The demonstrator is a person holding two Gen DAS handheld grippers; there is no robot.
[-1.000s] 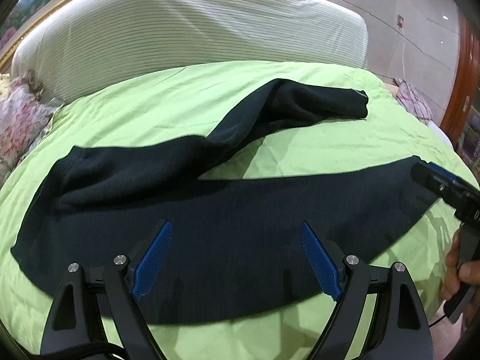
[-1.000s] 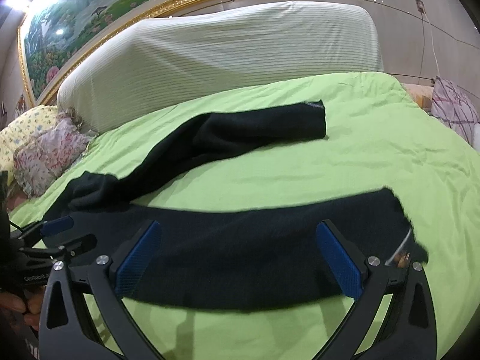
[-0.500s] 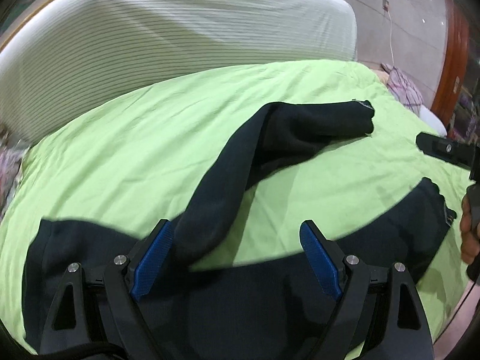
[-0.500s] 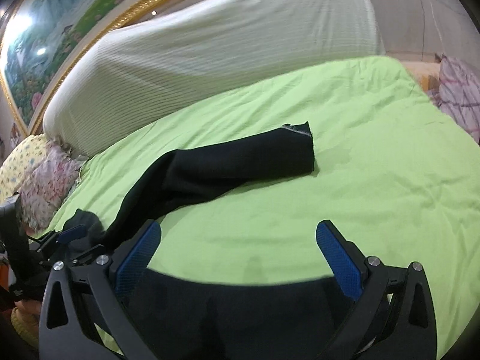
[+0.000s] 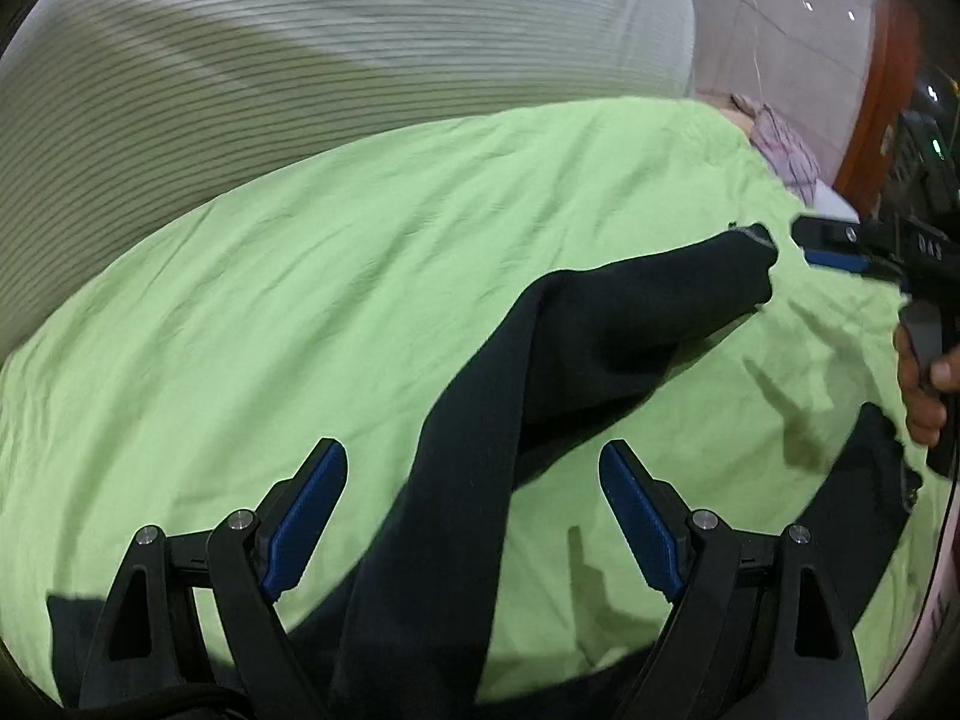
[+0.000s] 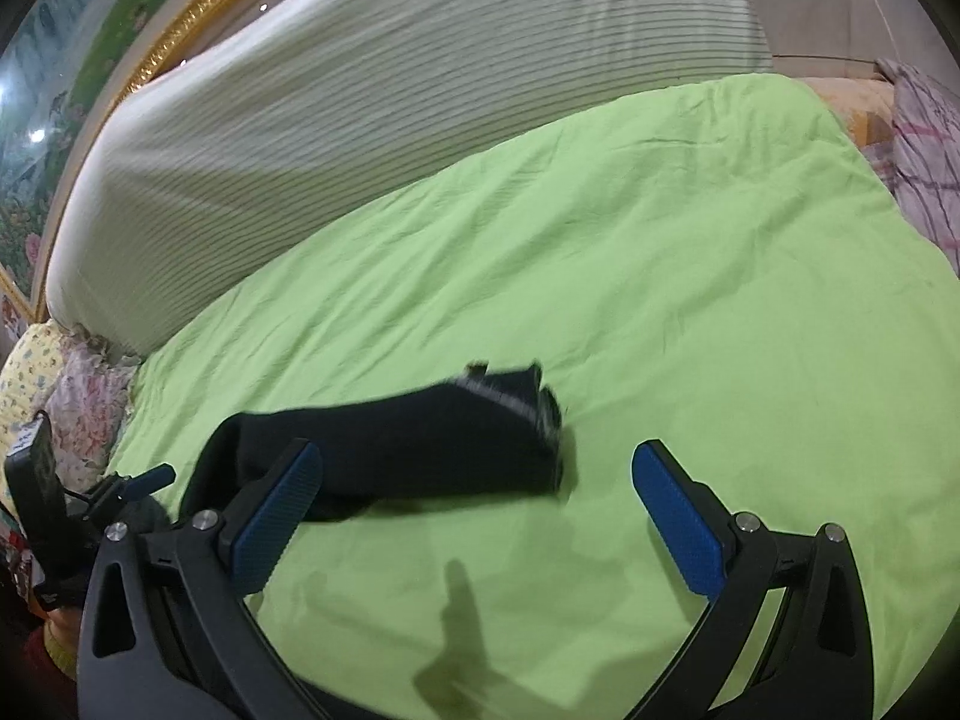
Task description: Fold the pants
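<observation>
Black pants [image 5: 540, 372] lie spread on a green bedspread [image 5: 300, 276]. In the left wrist view one leg runs from between my fingers up to its cuff [image 5: 750, 246] at the right. The other leg shows at the lower right edge [image 5: 864, 480]. My left gripper [image 5: 474, 510] is open above the leg, holding nothing. My right gripper [image 6: 474, 510] is open and empty above the bedspread; the leg's cuff end [image 6: 516, 414] lies just beyond its left finger. The right gripper also shows in the left wrist view [image 5: 840, 246] near the cuff.
A white striped headboard cushion [image 6: 390, 96] rises behind the bed. Floral pillows [image 6: 78, 396] lie at the left. A plaid cloth [image 6: 924, 138] lies off the bed's right side. A gold-framed painting [image 6: 120, 36] hangs behind. The left gripper shows at the right wrist view's left edge [image 6: 90, 498].
Both grippers have moved forward over the bed, away from the near leg and toward the far leg. The near leg has dropped out of the right wrist view. Both stayed open.
</observation>
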